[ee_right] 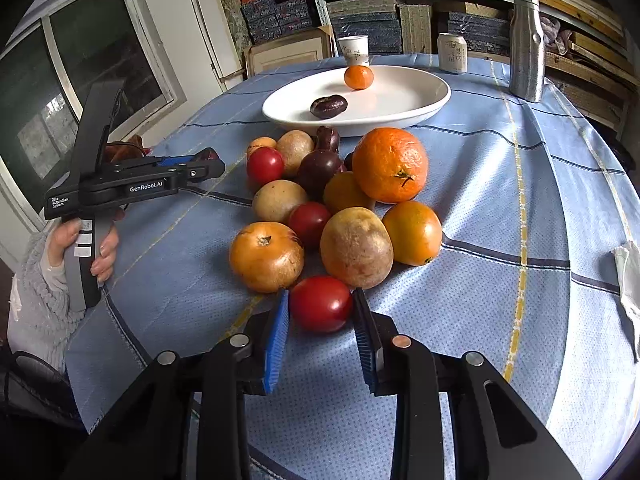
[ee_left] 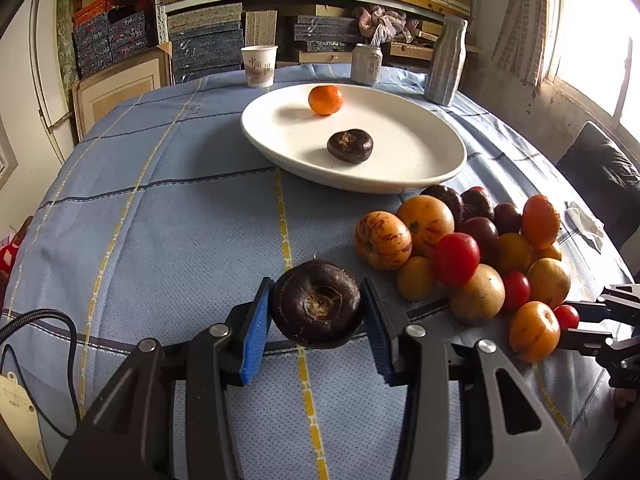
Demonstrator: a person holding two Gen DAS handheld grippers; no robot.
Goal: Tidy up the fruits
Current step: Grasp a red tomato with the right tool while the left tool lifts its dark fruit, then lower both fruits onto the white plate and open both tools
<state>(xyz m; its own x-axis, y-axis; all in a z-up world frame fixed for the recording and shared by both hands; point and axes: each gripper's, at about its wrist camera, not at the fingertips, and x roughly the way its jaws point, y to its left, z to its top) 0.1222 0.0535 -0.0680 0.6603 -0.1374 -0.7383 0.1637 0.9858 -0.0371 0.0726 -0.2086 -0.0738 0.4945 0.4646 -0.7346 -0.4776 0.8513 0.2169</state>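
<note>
the left gripper (ee_left: 316,308) is clamped on a dark fruit (ee_left: 316,304) for the plate (ee_left: 420,176), while the right gripper (ee_right: 320,320) fingers stand apart around a tomato (ee_right: 321,304), ready to close.

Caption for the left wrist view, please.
Left gripper clamps a dark water chestnut above the tablecloth, white plate ahead.

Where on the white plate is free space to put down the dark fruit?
The plate is bare along its near and right side, beside the dark fruit and the orange. It is crowded at the fruit pile just in front.
</note>
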